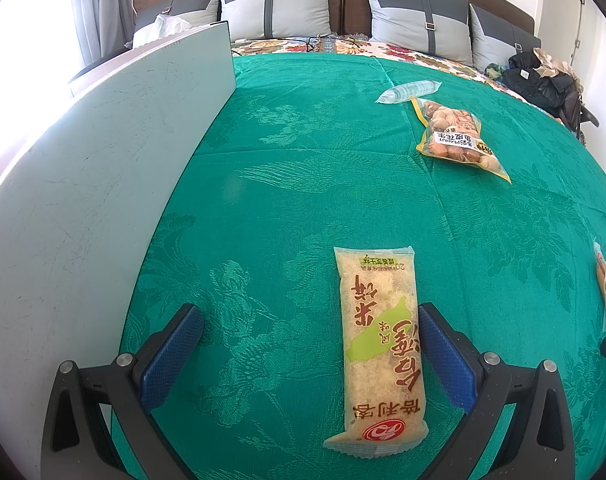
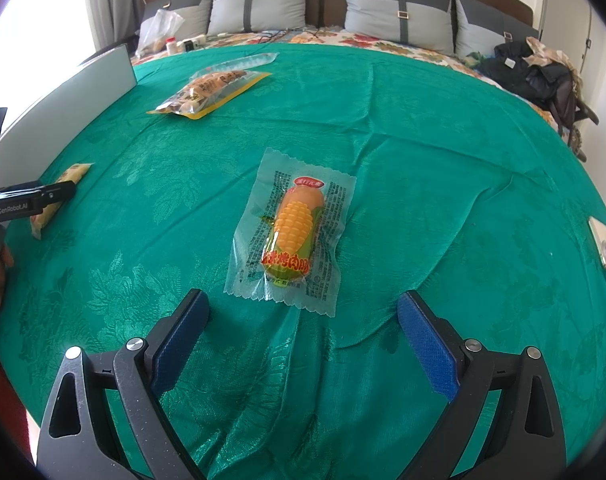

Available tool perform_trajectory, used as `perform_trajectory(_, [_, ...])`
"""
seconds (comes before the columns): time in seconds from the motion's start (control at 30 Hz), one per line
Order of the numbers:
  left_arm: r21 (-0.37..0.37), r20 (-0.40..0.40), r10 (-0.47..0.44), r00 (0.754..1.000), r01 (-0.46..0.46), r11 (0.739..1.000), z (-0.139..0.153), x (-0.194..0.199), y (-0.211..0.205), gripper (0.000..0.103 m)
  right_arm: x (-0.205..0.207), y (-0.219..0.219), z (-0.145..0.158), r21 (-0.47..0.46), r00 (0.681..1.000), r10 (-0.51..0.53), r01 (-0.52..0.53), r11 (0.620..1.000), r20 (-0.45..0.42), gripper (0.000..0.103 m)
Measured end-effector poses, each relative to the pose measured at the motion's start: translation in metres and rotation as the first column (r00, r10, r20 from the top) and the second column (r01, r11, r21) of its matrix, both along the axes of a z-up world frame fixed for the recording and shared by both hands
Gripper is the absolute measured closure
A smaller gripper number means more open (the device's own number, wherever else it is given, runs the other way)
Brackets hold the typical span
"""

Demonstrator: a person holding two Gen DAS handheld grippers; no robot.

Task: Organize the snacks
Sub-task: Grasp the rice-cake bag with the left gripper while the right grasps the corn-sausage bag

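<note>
Left wrist view is showing the left gripper point(image 1: 311, 344) spreading its blue-padded fingers point(image 1: 171, 356) wide over a green patterned bedspread point(image 1: 303, 168), gripping nothing. A pale yellow rice cracker packet point(image 1: 377, 348) is lying flat in the lower centre of the frame, between the two fingers and just beside the right-hand one; whether they are touching is unclear. A yellow-edged peanut bag point(image 1: 455, 136) is resting in the upper right of the frame, with a clear plastic sleeve point(image 1: 409, 91) lying just above it. A white board point(image 1: 103, 160) is standing on edge along the left side, and grey pillows point(image 1: 275, 4) are leaning against the headboard at the top.

Right wrist view is showing the right gripper point(image 2: 303, 332) also holding its fingers wide apart and empty. A corn-printed sausage packet point(image 2: 293, 228) is lying in the centre of the frame, just above the gap between the fingertips and not touching them. The peanut bag point(image 2: 207, 92) is sitting in the upper left, well apart from it. At the left edge, the left gripper's black body point(image 2: 27, 204) is hovering over the rice cracker packet point(image 2: 69, 178), partly covering it. A pile of dark clothing point(image 2: 535, 76) is lying at the upper right.
</note>
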State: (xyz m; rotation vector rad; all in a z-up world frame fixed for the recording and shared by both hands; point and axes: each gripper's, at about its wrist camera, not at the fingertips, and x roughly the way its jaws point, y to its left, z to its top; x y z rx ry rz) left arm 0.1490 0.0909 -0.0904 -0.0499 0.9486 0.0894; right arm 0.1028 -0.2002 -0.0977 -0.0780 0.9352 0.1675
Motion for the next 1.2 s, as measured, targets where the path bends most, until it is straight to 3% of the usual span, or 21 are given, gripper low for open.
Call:
perform_trajectory(0.23, [-0.003,-0.001,0.006,1.000,-0.006,1.000,0.000,-0.001,0.000,0.000,0.002,0.003,-0.001,-0.002,1.000,-0.001,0.001,1.000,-0.001,0.006])
perform_trajectory(0.33, [-0.015,-0.091,-0.046,0.995,0.045,0.999,0.003,0.004,-0.002,0.000,0.004,0.003,-0.001,-0.003,1.000,0.012,-0.012,1.000,-0.019,0.006])
perform_trajectory(0.4, [-0.029,-0.211,-0.133,0.968,0.130,0.991,0.005,0.015,-0.003,0.000,0.018,0.001,0.004,0.004,0.989,0.067,-0.067,0.998,-0.130,0.006])
perform_trajectory(0.47, [-0.057,-0.280,-0.198,0.939,0.190,0.980,0.007,0.020,0.000,0.000,0.035,-0.014,0.016,0.122,0.966,0.096,-0.068,0.990,-0.242,0.008])
perform_trajectory(0.57, [-0.111,-0.296,-0.218,0.930,0.193,0.975,0.010,0.018,0.007,0.001,0.056,-0.041,0.034,0.230,0.940,0.006,0.077,0.970,-0.342,0.008])
perform_trajectory(0.67, [-0.091,-0.293,-0.205,0.934,0.186,0.978,0.009,0.016,0.002,0.001,0.072,-0.043,0.030,0.230,0.882,-0.037,0.163,0.959,-0.470,0.008])
perform_trajectory(0.73, [-0.067,-0.281,-0.210,0.936,0.199,0.978,0.010,0.015,-0.009,0.006,0.078,-0.032,0.026,0.213,0.875,-0.048,0.170,0.962,-0.482,0.008])
perform_trajectory(0.83, [-0.031,-0.234,-0.186,0.954,0.184,0.982,0.016,0.012,-0.023,0.029,0.085,-0.009,0.021,0.163,0.878,-0.069,0.165,0.973,-0.474,0.009])
perform_trajectory(0.9, [-0.033,-0.206,-0.149,0.967,0.145,0.989,0.021,0.010,-0.022,0.078,0.089,0.005,0.015,0.110,0.871,-0.077,0.147,0.983,-0.484,0.009])
perform_trajectory(0.97, [-0.072,-0.211,-0.147,0.966,0.134,0.988,0.023,0.010,-0.021,0.079,0.090,0.016,0.005,0.049,0.859,-0.078,0.118,0.992,-0.506,0.009])
perform_trajectory(1.03, [-0.123,-0.196,-0.154,0.968,0.131,0.984,0.026,0.004,-0.016,0.080,0.089,0.025,0.009,-0.069,0.881,-0.090,0.066,0.995,-0.464,0.036])
perform_trajectory(1.07, [-0.147,-0.185,-0.155,0.970,0.128,0.981,0.029,0.000,-0.013,0.080,0.087,0.027,0.013,-0.087,0.887,-0.084,0.050,0.995,-0.454,0.060])
perform_trajectory(1.13, [-0.204,-0.161,-0.153,0.975,0.119,0.972,0.036,-0.007,-0.010,0.080,0.085,0.019,0.019,-0.027,0.878,-0.080,0.077,0.997,-0.471,0.062])
perform_trajectory(1.2, [-0.265,-0.126,-0.156,0.980,0.118,0.957,0.047,-0.015,-0.007,0.080,0.080,0.013,0.032,-0.012,0.893,-0.094,0.099,0.995,-0.439,0.063])
